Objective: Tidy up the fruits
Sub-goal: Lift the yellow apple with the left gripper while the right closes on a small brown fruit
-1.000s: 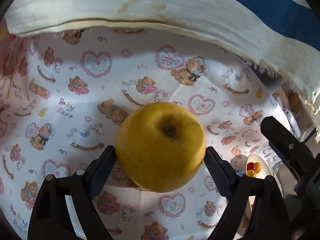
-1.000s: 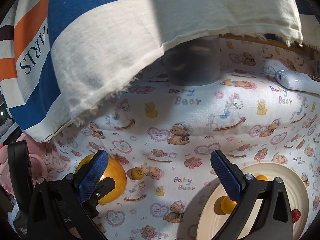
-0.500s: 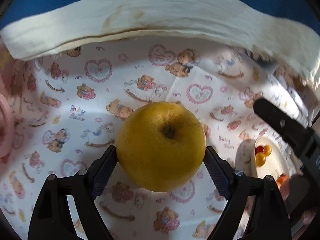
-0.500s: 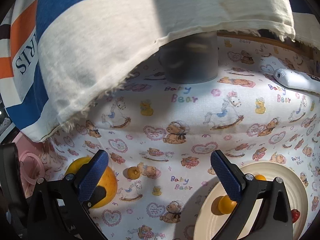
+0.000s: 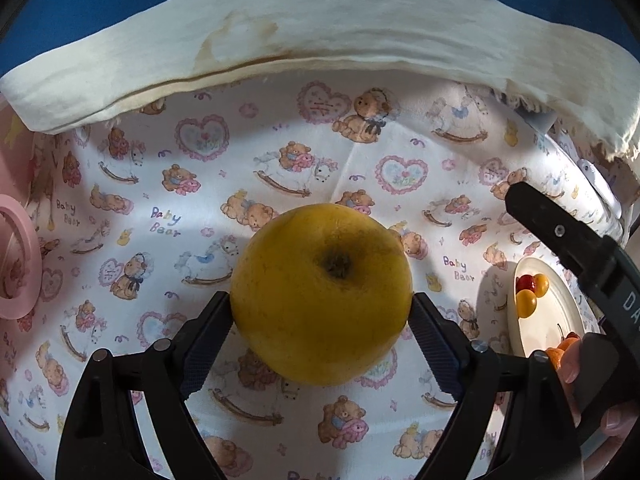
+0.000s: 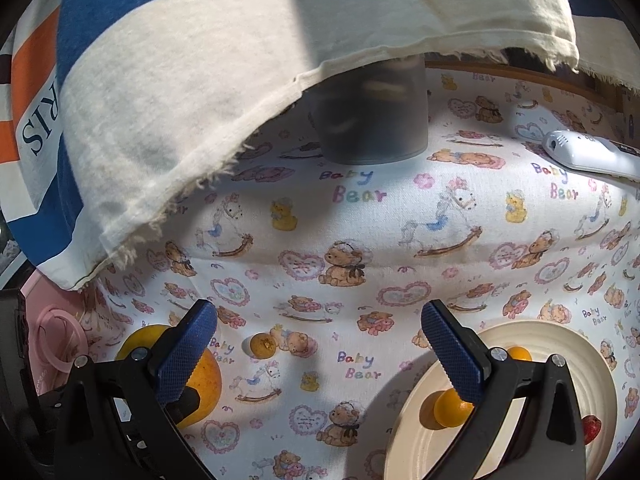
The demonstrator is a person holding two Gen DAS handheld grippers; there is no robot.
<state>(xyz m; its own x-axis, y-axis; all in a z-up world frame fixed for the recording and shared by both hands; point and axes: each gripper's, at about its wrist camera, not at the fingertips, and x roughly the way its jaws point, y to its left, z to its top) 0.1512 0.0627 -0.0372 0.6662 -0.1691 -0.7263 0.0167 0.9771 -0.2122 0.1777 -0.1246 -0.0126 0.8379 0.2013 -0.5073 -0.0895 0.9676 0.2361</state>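
A large yellow fruit [image 5: 316,276] with a dark stem pit sits between the blue pads of my left gripper [image 5: 320,304]. Both pads touch its sides while the jaws are opening. The right wrist view shows the same fruit [image 6: 206,380] low on the left, partly behind a finger. My right gripper [image 6: 319,314] stands open over the printed bear cloth with nothing between its fingers. A small orange fruit [image 6: 262,345] lies on the cloth below it. To the right, a cream plate [image 6: 560,344] holds several small fruits, among them a yellow-orange one [image 6: 450,410] and a red one [image 6: 591,428].
A blue and cream striped cloth [image 6: 200,80] hangs over the back of the scene. Under its edge stands a grey translucent cup [image 6: 372,112]. A white handheld device [image 6: 588,154] lies at the far right. A pink round object [image 5: 12,260] sits at the left edge.
The left wrist view has rolled and shifted a little, with the pink object and more of the plate coming into view. The fruit stays between the left pads. The right gripper has kept still.
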